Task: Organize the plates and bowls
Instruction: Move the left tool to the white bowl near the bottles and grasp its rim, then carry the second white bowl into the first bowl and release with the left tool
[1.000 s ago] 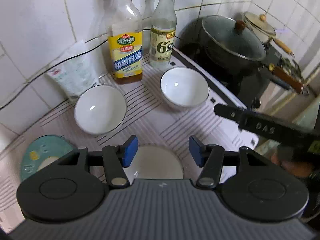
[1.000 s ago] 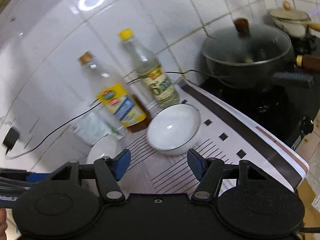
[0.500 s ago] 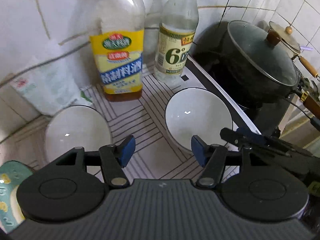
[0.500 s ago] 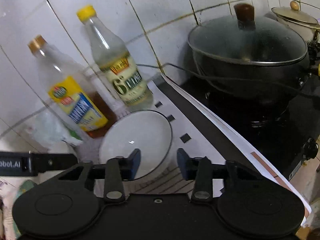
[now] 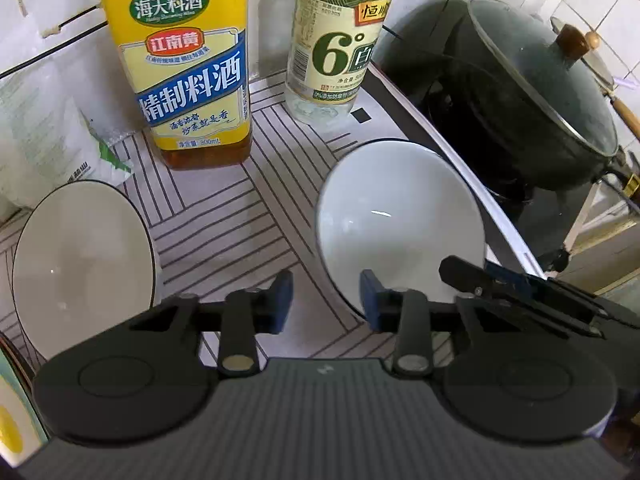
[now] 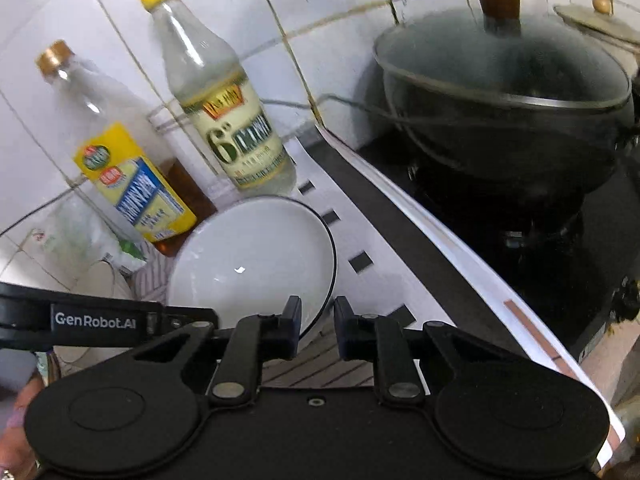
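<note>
Two white bowls with thin dark rims sit on the striped mat. The right bowl (image 5: pixel 400 224) is near the stove; it also shows in the right wrist view (image 6: pixel 252 260). The left bowl (image 5: pixel 80 268) is at the left edge. My left gripper (image 5: pixel 326 300) is open, low over the mat between the bowls, its right finger at the right bowl's near rim. My right gripper (image 6: pixel 314 326) has narrowed jaws straddling the right bowl's near right rim, with a small gap still showing. It appears in the left wrist view as a dark bar (image 5: pixel 516 292).
A yellow-labelled cooking wine bottle (image 5: pixel 188 64) and a vinegar bottle (image 5: pixel 340 40) stand at the tiled wall behind the bowls. A lidded black wok (image 5: pixel 532 92) sits on the stove at right. A white bag (image 5: pixel 44 136) leans at left. A green plate edge (image 5: pixel 12 412) shows bottom left.
Both grippers have moved forward and lower toward the right bowl. My right gripper's jaws have narrowed around its rim. My left gripper's jaws have narrowed somewhat.
</note>
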### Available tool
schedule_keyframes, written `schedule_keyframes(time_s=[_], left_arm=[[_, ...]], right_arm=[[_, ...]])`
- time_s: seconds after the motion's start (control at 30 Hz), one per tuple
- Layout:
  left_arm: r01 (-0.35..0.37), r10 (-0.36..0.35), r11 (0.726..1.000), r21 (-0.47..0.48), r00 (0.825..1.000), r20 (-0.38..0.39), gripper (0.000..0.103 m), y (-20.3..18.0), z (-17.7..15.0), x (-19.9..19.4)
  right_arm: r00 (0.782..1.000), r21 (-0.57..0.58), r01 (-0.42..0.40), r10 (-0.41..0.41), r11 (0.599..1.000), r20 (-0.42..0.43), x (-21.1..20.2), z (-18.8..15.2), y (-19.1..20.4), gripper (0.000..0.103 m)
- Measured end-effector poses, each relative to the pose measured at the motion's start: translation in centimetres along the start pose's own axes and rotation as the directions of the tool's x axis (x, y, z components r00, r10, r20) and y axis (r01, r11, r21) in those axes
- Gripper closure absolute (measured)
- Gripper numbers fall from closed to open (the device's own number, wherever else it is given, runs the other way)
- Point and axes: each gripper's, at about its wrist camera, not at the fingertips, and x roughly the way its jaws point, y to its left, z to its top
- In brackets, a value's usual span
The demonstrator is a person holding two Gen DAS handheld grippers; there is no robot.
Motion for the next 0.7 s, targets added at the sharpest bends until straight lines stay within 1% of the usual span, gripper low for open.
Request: schedule_keyframes(time_s=[0.07, 0.1, 0.13, 0.17, 0.2, 0.23, 0.27, 0.3, 0.37, 0.43, 0.6, 0.7], left_arm=[[-0.029, 0.028, 0.999, 0.04, 0.999, 0.039, 0.069, -0.1, -0.3, 0.1], [-0.036, 0.035, 0.999, 0.034, 0.999, 0.038, 0.075, 0.0, -0.5, 0.2], [-0.02, 0.02, 1.0, 0.012, 0.999, 0.026, 0.079, 0.3, -0.5, 0.3], [0.013, -0.013, 1.0, -0.015, 1.0, 0.011, 0.087, 0.5, -0.6, 0.3], [0.039, -0.039, 0.999, -0.031, 0.999, 0.009, 0.09, 0.6, -0.8, 0.2], [0.039, -0.038, 0.999, -0.026, 0.999, 0.021, 0.09, 0.5, -0.9, 0.0], [0.028, -0.028, 1.0, -0.007, 0.999, 0.036, 0.09, 0.3, -1.1, -0.1], [0.023, -0.023, 1.0, -0.001, 0.999, 0.044, 0.09, 0.3, -1.3, -0.1], [0.042, -0.041, 0.999, -0.028, 0.998, 0.037, 0.09, 0.6, -1.5, -0.2], [0.066, -0.065, 0.997, -0.031, 0.997, 0.041, 0.09, 0.7, -1.9, -0.7], [0.084, -0.084, 0.996, -0.006, 0.996, 0.037, 0.089, 0.6, -2.5, -2.5], [0.099, -0.1, 0.995, 0.007, 0.994, 0.042, 0.088, 0.7, -3.0, -4.2]], right_arm=[[1.0, 0.031, -0.017, 0.018, 0.999, -0.024, 0.7, 0.0, -0.4, 0.082], [0.999, 0.061, -0.039, 0.041, 0.997, -0.033, 1.0, 0.0, -0.7, 0.083], [0.998, 0.08, -0.051, 0.054, 0.996, -0.041, 1.3, 0.0, -0.8, 0.084], [0.997, 0.087, -0.048, 0.053, 0.995, -0.05, 1.4, -0.1, -0.8, 0.086], [0.998, 0.081, -0.039, 0.043, 0.996, -0.053, 1.5, -0.1, -0.6, 0.087], [0.998, 0.064, -0.029, 0.032, 0.998, -0.056, 1.5, -0.1, -0.4, 0.087], [0.997, 0.068, -0.035, 0.039, 0.997, -0.059, 1.4, -0.1, -0.4, 0.086], [0.996, 0.098, -0.055, 0.062, 0.994, -0.063, 1.3, -0.1, -0.8, 0.086], [0.992, 0.158, -0.086, 0.098, 0.984, -0.073, 1.1, -0.1, -1.5, 0.086], [0.992, 0.159, -0.088, 0.101, 0.983, -0.078, 0.6, -0.2, -1.4, 0.086], [0.991, 0.154, -0.105, 0.117, 0.982, -0.072, -1.2, -0.7, -1.0, 0.085], [0.988, 0.156, -0.126, 0.137, 0.98, -0.064, -2.6, -0.8, -0.7, 0.085]])
